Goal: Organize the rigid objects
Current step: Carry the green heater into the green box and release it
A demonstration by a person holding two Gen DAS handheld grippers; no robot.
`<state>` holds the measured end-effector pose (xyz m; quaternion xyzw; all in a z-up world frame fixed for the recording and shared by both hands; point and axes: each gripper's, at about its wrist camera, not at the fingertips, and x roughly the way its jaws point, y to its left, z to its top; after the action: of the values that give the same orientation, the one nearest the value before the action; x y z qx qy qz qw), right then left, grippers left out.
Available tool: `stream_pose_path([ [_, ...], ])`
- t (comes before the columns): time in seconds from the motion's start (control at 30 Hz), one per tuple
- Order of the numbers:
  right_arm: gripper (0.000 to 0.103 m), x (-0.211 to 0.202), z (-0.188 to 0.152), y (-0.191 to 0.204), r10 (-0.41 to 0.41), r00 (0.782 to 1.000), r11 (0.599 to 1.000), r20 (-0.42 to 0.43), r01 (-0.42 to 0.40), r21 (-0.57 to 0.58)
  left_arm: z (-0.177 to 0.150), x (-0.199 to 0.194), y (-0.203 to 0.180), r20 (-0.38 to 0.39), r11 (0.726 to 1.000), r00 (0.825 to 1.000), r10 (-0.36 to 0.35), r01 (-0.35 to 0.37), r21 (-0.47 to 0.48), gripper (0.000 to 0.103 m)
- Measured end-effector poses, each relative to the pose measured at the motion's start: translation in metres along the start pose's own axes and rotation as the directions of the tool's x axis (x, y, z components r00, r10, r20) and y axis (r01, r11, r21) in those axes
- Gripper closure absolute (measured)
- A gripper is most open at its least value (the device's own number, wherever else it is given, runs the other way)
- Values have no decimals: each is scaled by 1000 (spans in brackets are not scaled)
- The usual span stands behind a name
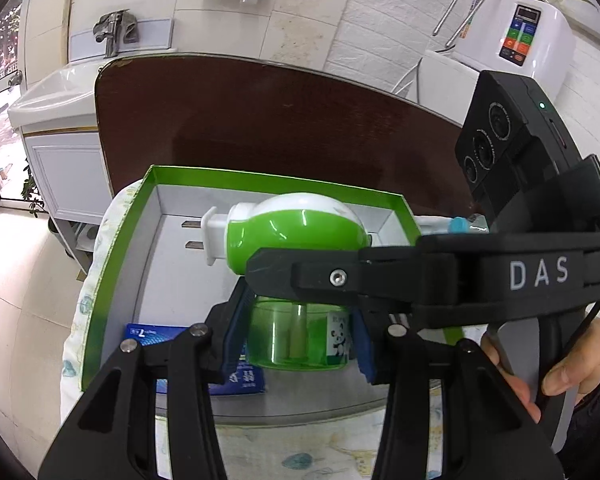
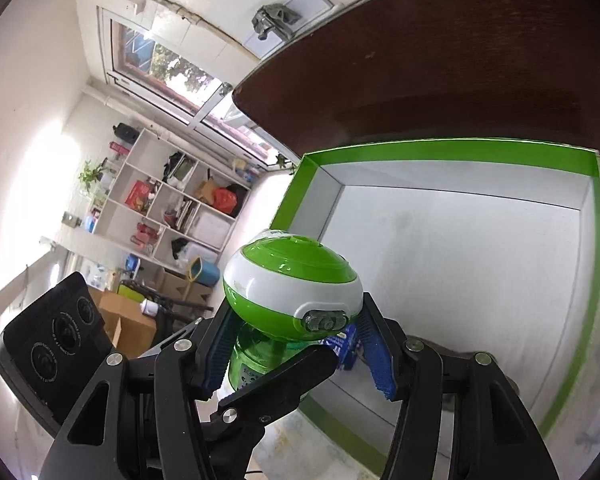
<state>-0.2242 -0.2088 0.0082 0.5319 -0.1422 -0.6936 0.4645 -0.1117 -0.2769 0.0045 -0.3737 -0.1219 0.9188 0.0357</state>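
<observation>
Both grippers meet at the green-and-white plug-in diffuser (image 1: pixel 296 236), held above the green-rimmed box (image 1: pixel 112 268) on the dark tabletop (image 1: pixel 284 120). The left gripper (image 1: pixel 296 344) is clamped on its clear green bottle — blue pads against both sides. The right gripper (image 2: pixel 296 350) brackets the same bottle; whether it pinches, I cannot tell.
</observation>
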Motion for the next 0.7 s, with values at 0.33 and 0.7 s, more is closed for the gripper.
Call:
stream_pose_path([
  [0.33,43,55,16,-14,-44,997,998,-67,47,44,4,34,41,-87,999,996,-10,7,-38,58],
  [0.7,43,65,24,-34,-108,991,989,-73,114,89,5,42,53,-133,994,987,93,-99,-38,58],
])
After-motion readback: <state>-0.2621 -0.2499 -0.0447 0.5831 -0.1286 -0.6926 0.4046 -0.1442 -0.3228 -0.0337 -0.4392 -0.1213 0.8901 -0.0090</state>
